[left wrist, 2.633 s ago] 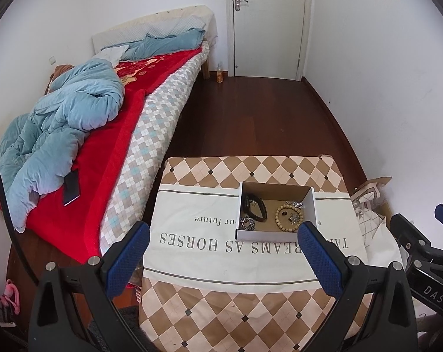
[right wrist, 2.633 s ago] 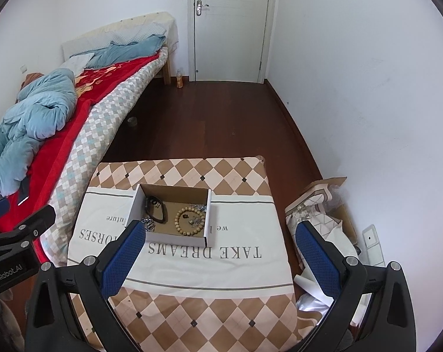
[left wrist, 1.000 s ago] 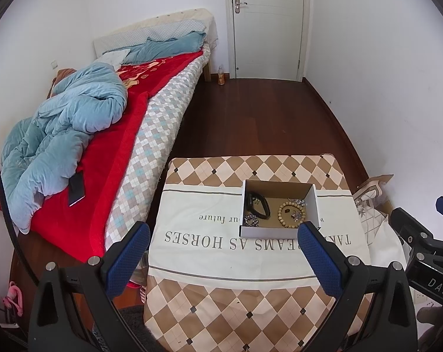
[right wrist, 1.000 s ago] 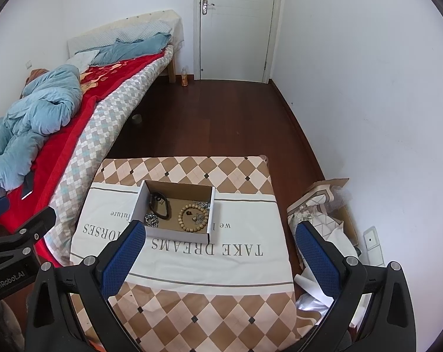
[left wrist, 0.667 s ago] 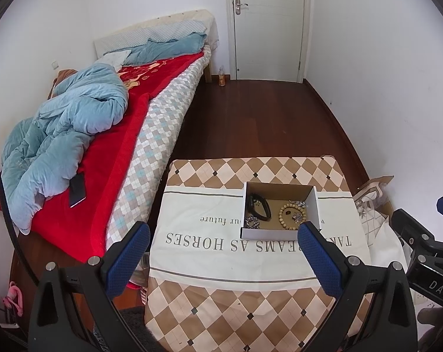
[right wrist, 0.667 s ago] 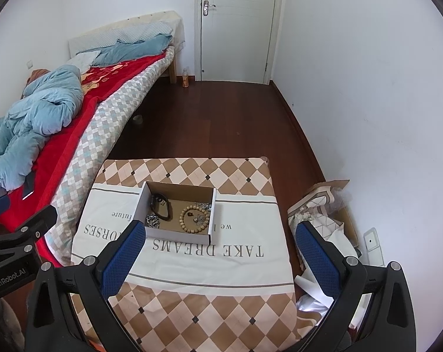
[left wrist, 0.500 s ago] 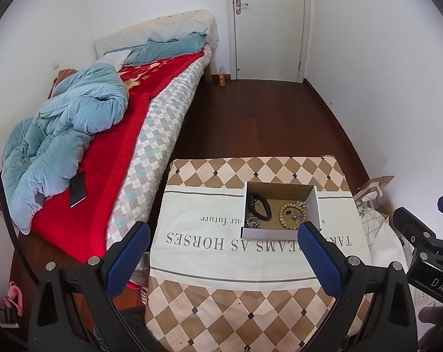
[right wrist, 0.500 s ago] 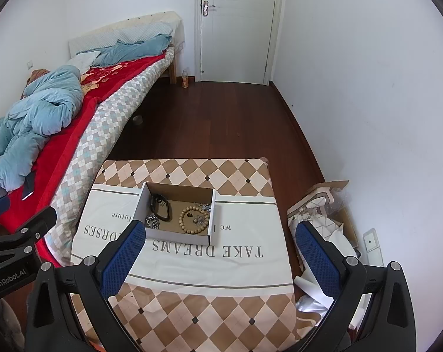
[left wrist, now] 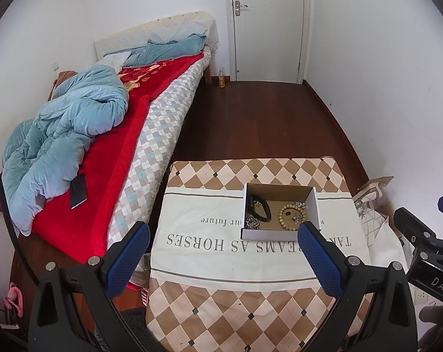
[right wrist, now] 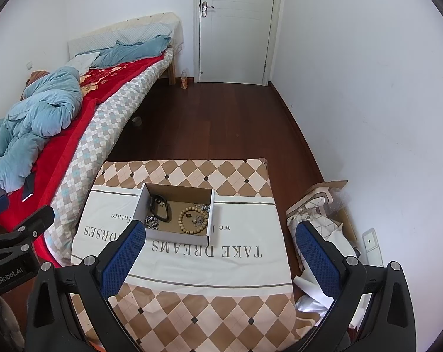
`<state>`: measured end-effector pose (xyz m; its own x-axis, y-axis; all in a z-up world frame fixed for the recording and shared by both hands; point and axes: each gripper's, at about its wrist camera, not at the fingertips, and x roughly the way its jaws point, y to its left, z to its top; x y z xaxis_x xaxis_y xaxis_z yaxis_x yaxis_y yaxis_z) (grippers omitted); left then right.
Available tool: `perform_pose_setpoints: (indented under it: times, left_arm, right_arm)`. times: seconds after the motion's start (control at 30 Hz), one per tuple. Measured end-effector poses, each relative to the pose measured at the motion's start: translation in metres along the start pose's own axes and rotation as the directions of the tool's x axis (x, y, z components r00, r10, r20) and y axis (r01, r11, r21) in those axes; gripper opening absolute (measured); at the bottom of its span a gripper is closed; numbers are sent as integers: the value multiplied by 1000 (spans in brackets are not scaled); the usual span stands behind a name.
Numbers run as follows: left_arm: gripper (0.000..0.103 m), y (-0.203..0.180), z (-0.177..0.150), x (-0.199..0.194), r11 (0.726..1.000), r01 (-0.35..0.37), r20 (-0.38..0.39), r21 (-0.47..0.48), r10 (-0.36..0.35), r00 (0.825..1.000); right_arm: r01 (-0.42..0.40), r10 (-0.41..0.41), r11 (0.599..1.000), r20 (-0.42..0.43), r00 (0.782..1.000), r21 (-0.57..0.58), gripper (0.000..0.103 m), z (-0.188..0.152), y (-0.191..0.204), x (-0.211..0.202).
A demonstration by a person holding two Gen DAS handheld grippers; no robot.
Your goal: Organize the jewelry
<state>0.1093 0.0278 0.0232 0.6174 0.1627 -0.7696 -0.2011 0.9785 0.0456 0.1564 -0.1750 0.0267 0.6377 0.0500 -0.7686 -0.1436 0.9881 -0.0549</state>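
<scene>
Currently both my grippers, left gripper (left wrist: 222, 245) and right gripper (right wrist: 221, 243), hang released above the table (right wrist: 192, 270). Jewelry sits bunched inside the box (right wrist: 174, 236); a coarse grab could snag the bead bracelet (right wrist: 192, 220) with the chain (right wrist: 152, 222).

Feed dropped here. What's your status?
Left gripper open, empty. Right gripper open, empty. Jewelry in box on table, untouched. Nothing blocking.
</scene>
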Motion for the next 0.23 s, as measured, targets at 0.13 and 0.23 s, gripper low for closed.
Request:
perform_pose_setpoints:
  times: [0.13, 0.23]
  left_arm:
    - [103, 0, 3, -1, 1000, 7, -1, -7, -7, 1000]
    - [103, -1, 5, -3, 1000, 6, 3, -8, -6, 1000]
  right_arm:
    - [0, 0, 1000, 1, 1000, 0, 103, 1, -1, 0]
    - [0, 0, 1000, 2, 1000, 1, 103, 1, -1, -1]
